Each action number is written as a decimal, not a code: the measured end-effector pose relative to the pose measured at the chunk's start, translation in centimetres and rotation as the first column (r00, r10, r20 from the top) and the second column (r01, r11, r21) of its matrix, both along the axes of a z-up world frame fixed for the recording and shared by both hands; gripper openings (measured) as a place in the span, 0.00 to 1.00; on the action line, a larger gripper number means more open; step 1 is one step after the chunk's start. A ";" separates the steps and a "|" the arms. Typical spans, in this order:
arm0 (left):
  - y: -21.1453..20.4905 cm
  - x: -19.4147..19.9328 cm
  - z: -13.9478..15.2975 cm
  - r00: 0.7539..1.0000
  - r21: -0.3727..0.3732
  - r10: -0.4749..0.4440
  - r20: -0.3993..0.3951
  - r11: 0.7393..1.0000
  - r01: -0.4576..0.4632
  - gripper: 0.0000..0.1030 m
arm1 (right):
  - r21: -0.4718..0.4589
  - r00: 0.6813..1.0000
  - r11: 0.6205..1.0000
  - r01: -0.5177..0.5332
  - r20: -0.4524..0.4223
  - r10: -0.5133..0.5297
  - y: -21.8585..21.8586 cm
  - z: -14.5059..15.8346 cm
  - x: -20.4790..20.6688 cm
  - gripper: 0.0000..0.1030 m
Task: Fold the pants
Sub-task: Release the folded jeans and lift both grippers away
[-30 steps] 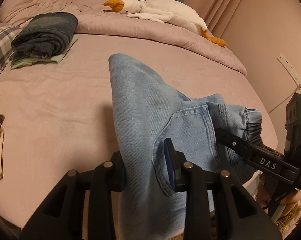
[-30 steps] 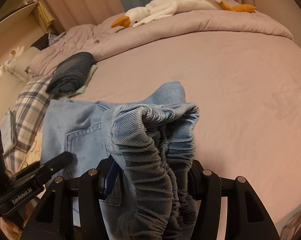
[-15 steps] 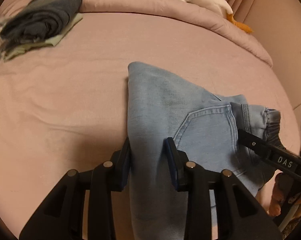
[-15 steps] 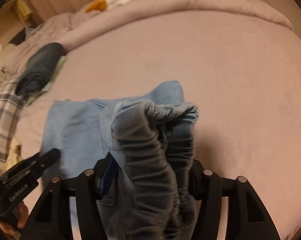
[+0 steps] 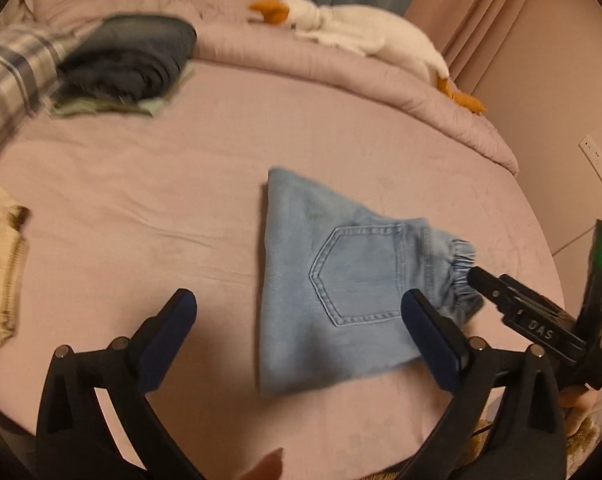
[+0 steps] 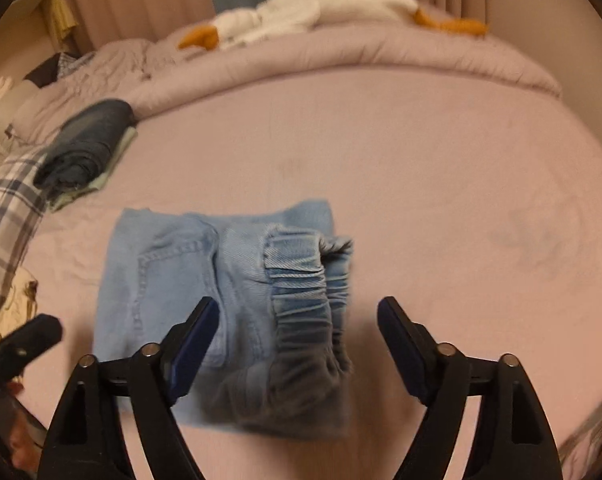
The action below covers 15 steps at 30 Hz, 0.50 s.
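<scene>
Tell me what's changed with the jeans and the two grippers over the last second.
Both grippers let go. The left gripper had been shut on the light blue jeans and the right gripper on their elastic waistband; both now stand open and drawn back, and the folded jeans lie flat on the bed. The dark folded clothes and goose plush stayed put.

Left wrist view: low over pink bed sheet [image 5: 221, 184], facing toward headboard-side curtains, close behind folded light-blue denim pants [image 5: 341, 280]. Right wrist view: same height, same facing, from pants' elastic-waist side [image 6: 229, 280]. Shared: pants, white plush goose [image 5: 361, 36] [image 6: 321, 8], dark folded clothes stack [image 5: 129, 64] [image 6: 85, 144].
</scene>
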<state>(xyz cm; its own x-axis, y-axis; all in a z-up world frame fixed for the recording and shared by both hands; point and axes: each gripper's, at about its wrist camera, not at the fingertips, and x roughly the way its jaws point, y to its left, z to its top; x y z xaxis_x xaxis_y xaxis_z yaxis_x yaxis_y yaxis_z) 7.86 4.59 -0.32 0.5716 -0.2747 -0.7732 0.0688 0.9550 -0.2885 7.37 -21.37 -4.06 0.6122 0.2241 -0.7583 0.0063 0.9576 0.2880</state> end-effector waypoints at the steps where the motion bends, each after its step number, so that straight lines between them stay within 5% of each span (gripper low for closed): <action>1: 0.0 -0.6 0.6 1.000 0.011 -0.004 0.009 1.000 0.004 0.99 | 0.002 1.000 1.000 -0.001 0.022 0.001 -0.5 0.5 -0.7 0.85; 7: 0.3 -3.6 3.0 0.998 0.017 -0.002 0.066 1.000 0.001 0.99 | -0.001 0.991 1.000 0.010 0.130 -0.009 -0.9 3.6 -3.3 0.91; 15: 0.1 -5.6 4.2 0.993 0.074 0.016 0.114 0.997 -0.024 0.99 | -0.028 0.989 0.999 0.024 0.144 -0.019 0.5 4.1 -3.7 0.91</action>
<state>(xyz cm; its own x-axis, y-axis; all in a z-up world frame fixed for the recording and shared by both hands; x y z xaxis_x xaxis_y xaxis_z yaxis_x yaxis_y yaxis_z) 2.28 4.65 3.88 0.6611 -0.2063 -0.7214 0.0777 0.9751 -0.2077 3.67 -20.86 0.07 0.7196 0.1887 -0.6682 -0.0126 0.9657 0.2592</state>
